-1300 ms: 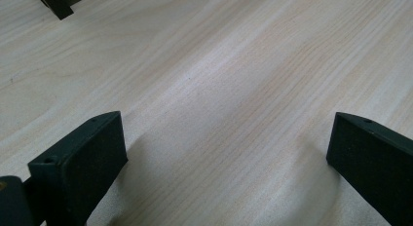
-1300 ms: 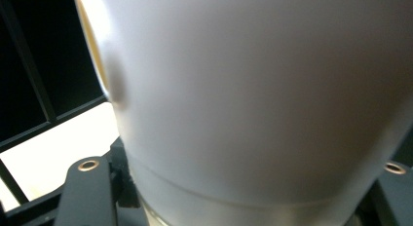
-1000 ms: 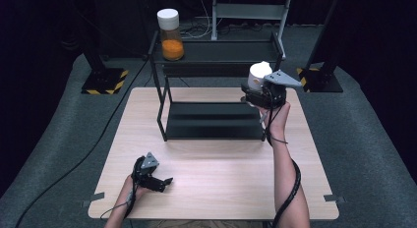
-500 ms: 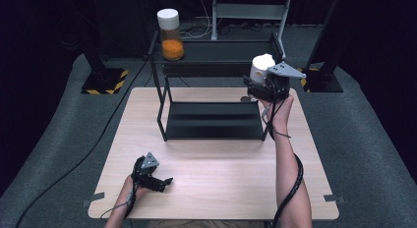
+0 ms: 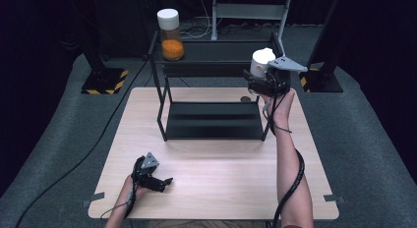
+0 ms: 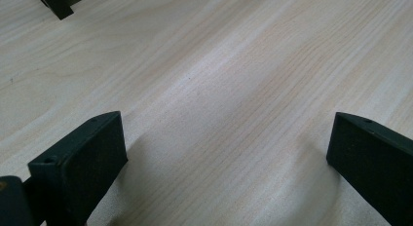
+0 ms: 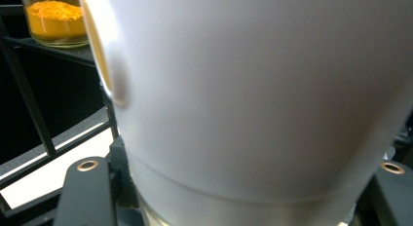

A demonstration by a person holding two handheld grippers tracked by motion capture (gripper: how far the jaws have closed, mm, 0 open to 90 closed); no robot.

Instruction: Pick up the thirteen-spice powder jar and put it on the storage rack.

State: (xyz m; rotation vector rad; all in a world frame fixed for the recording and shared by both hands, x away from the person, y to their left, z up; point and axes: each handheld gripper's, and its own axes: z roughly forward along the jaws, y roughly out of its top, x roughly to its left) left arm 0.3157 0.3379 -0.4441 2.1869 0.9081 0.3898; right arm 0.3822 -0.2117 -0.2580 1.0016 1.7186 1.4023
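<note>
Surface: wooden table (image 5: 216, 184) carried a black two-tier rack (image 5: 211, 120).
Right gripper (image 5: 263, 80): clamped on white-lidded jar (image 5: 260, 61), at rack's far-right top.
Left gripper (image 5: 160, 180): jaws wide, empty, near-left tabletop.
Rack top: turmeric jar (image 5: 169, 34), far left.

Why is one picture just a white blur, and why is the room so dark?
Right gripper view: the white jar sits too near the lens, so it is soft. High view: light falls on the table; the floor around is dim. Left gripper view: sharp wood grain, soft shadows by the jaws.
</note>
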